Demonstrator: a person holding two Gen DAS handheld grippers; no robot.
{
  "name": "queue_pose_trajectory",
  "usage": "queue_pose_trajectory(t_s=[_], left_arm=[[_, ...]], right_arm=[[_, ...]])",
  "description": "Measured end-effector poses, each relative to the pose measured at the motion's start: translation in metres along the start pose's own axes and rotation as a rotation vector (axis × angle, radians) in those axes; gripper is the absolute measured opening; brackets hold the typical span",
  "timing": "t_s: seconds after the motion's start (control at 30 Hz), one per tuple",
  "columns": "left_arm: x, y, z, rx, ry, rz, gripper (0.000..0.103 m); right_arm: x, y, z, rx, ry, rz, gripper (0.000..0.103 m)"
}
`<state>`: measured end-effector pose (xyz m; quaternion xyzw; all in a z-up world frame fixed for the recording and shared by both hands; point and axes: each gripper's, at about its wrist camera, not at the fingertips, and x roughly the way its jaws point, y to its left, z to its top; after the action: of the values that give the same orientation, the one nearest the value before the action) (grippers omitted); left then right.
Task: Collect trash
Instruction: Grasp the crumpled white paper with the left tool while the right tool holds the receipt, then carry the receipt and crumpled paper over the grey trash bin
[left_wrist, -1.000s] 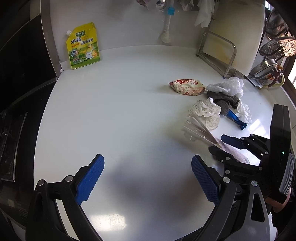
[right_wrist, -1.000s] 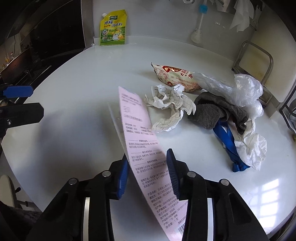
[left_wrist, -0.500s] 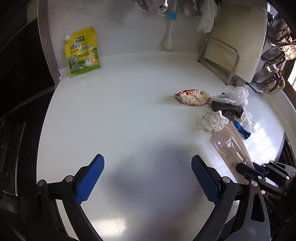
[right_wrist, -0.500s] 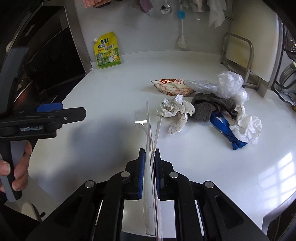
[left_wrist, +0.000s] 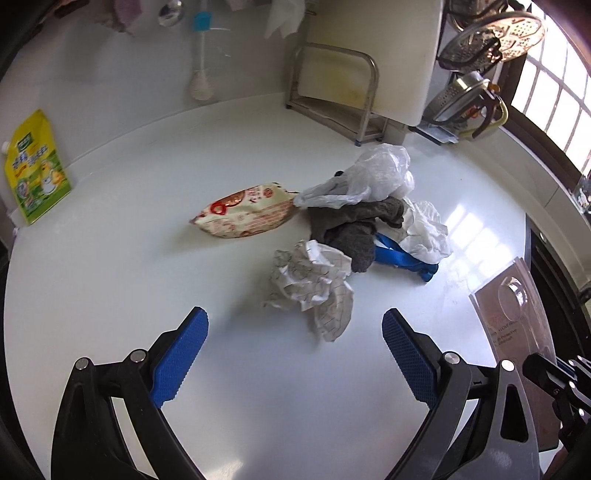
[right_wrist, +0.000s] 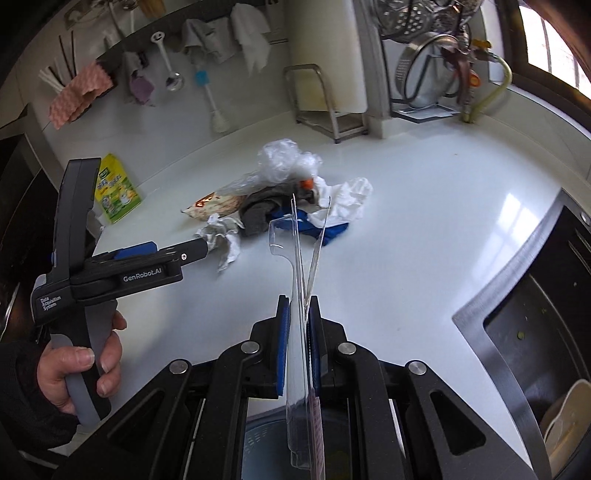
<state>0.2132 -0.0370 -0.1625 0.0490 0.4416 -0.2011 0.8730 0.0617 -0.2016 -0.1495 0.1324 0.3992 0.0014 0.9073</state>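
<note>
packaging (right_wrist: 300, 332) edge-on, lower end cut off

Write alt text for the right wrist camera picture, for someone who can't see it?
The right gripper is shut on a clear plastic blister pack, held edge-on above a white countertop. Beyond it lies a pile of trash: crumpled paper, a snack wrapper, a grey cloth and a clear plastic bag. At left, a hand holds the left gripper.
</note>
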Motion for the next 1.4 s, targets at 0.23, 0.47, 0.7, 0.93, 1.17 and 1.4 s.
queue_pose_trajectory(t_s=[0.23,0.47,0.7,0.93,1.17,1.4], left_arm=[[0.046,-0.007,0.011,0.010,0.056,-0.011,0.093],[0.056,0.004,0.015,-0.017,0.077,-0.022,0.053],[0.038,0.013,0.008,-0.031,0.082,-0.045,0.030],[0.009,0.024,-0.001,-0.018,0.066,-0.012,0.029],[-0.021,0.036,-0.015,-0.024,0.053,0.014,0.029],[-0.047,0.042,-0.026,-0.033,0.031,0.039,0.029]], right_arm=[[-0.007,-0.018,-0.010,0.087,-0.021,-0.042,0.010],[-0.005,-0.019,-0.012,0.114,-0.017,-0.048,0.010],[0.000,-0.007,-0.005,0.093,-0.007,-0.027,0.010],[0.006,0.007,-0.001,0.070,0.026,0.002,0.010],[0.003,0.022,0.004,0.030,0.037,0.016,0.010],[-0.005,0.036,0.007,-0.012,0.031,0.036,0.010]])
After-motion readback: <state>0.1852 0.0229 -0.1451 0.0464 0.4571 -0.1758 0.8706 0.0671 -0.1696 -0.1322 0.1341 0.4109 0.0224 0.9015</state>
